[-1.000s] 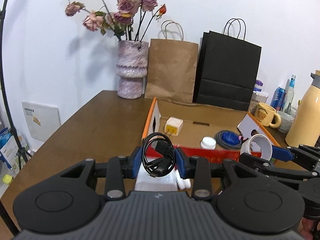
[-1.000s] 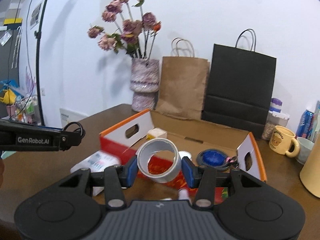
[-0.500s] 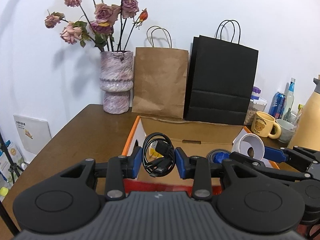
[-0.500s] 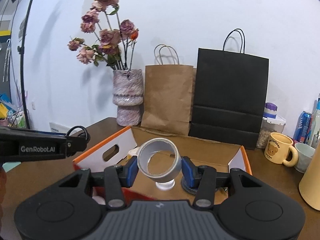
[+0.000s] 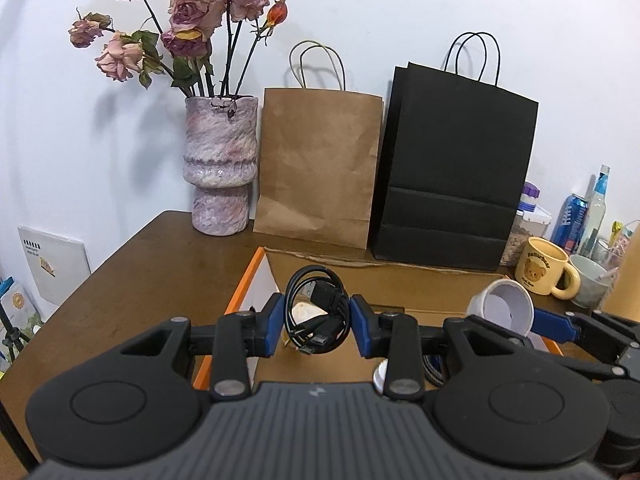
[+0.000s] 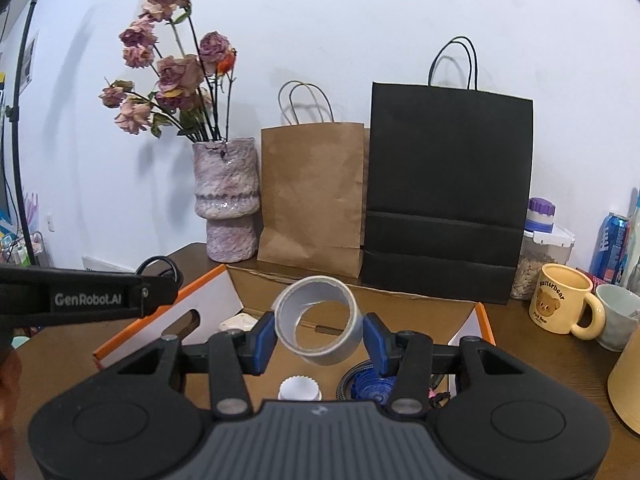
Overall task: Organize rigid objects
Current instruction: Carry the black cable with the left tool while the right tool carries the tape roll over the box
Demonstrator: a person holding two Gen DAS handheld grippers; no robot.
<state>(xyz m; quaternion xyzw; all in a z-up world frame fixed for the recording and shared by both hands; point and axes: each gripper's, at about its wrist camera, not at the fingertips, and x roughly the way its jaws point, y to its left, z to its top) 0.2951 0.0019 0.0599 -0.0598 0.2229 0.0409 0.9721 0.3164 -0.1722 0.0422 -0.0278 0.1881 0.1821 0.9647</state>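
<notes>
My left gripper (image 5: 317, 315) is shut on a coiled black cable (image 5: 316, 309) and holds it above the left part of an open cardboard box (image 5: 400, 280) with orange edges. My right gripper (image 6: 319, 331) is shut on a grey tape roll (image 6: 318, 320) and holds it above the same box (image 6: 400, 308). In the box lie a white charger (image 6: 236, 323), a white cap (image 6: 300, 388) and a blue coiled thing (image 6: 370, 386). The right gripper with the tape roll (image 5: 502, 307) shows at the right of the left wrist view. The left gripper's side (image 6: 88, 298) shows in the right wrist view.
A vase of dried roses (image 5: 220, 168), a brown paper bag (image 5: 320, 168) and a black paper bag (image 5: 452, 168) stand behind the box on the brown table (image 5: 152, 280). A yellow mug (image 6: 560, 304), a white cup (image 6: 618, 316), cans and a jar stand at the right.
Both grippers have moved forward and up over the box with their loads. The white package near the table's front has dropped out of view.
</notes>
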